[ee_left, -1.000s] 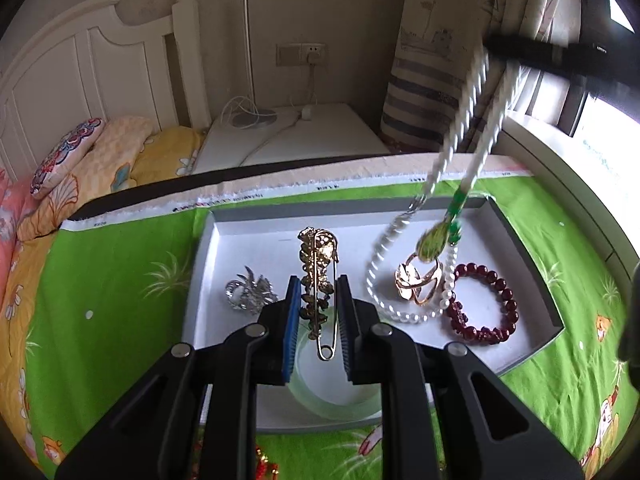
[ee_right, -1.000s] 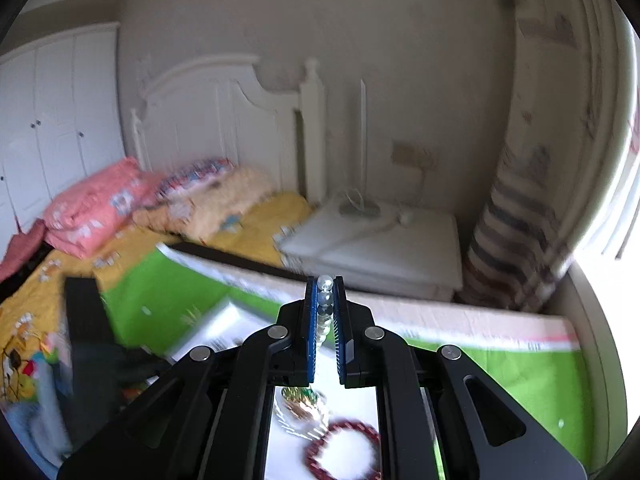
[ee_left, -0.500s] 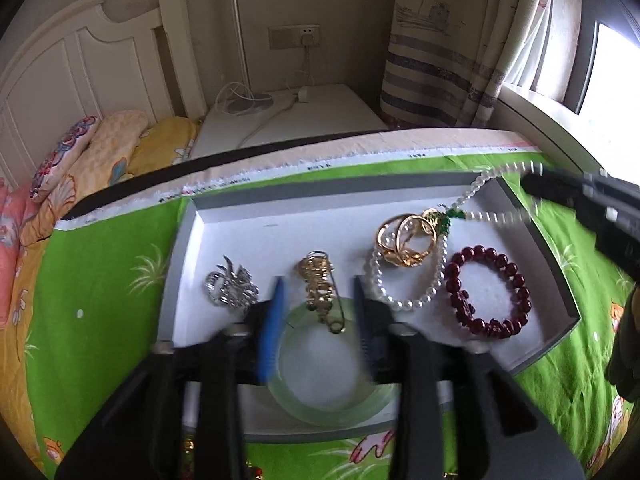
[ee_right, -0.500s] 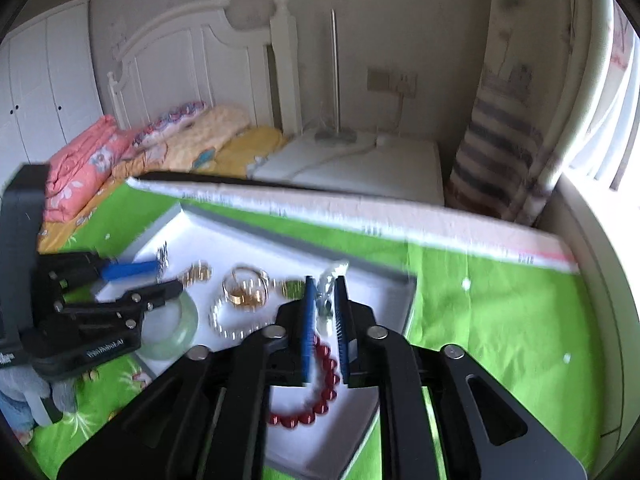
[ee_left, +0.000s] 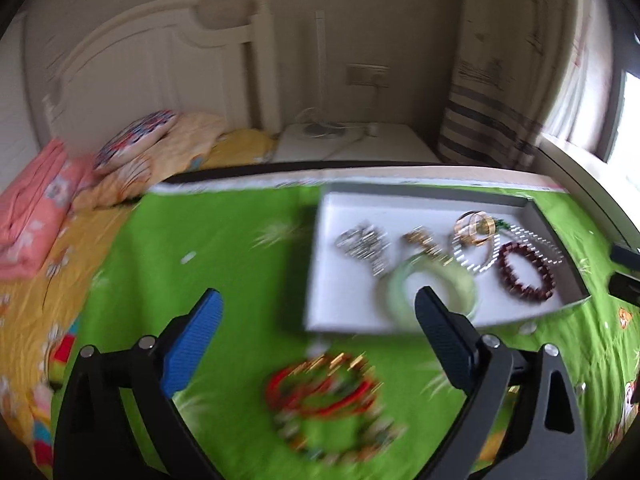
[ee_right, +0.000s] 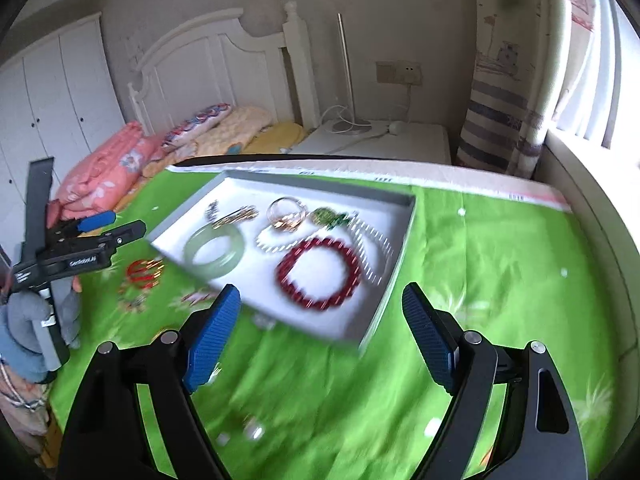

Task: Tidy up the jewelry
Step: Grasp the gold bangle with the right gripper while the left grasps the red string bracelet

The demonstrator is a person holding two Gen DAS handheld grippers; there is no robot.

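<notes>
A green printed cloth (ee_right: 480, 264) covers the bed, and the grey-rimmed white tray (ee_right: 400, 248) sits toward its far edge. Both grippers hang over the cloth's near edge with jaws opening and nothing between them: the left gripper (ee_left: 316, 340) off the tray's near left corner, the right gripper (ee_right: 320, 328) at its near right corner. Inside the tray, the pale green bangle (ee_right: 214, 254) lies by the near edge, the dark red bead bracelet (ee_right: 318, 272) at the right, the pearl necklace (ee_right: 372, 248) and gold rings (ee_right: 286, 212) behind them. A red and gold bangle cluster (ee_left: 324, 384) lies on the cloth just outside the tray's near edge.
</notes>
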